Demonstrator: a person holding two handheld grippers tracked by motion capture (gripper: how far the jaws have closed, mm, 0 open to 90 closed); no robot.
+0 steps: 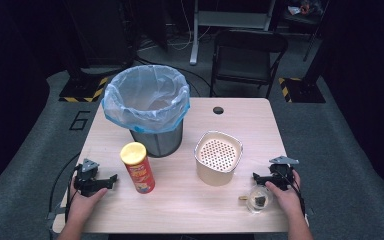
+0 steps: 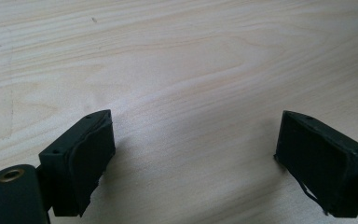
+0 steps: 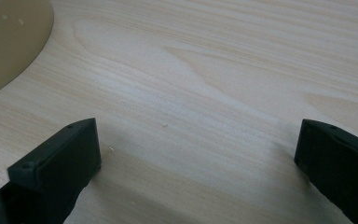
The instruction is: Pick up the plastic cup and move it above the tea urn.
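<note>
Wooden table (image 1: 190,200) bears both grippers, jaws apart, empty. Left gripper (image 1: 111,178) at 8 o'clock, chip can (image 1: 138,167) just beside. Right gripper (image 1: 258,177) at 4 o'clock, near glass (image 1: 257,200) and beige strainer (image 1: 218,157).

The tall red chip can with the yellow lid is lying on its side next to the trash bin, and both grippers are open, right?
Not quite. The red chip can with the yellow lid is standing upright beside the trash bin, as the high view shows. The rest is right: the left gripper and the right gripper both have their jaws wide apart over bare table.
</note>
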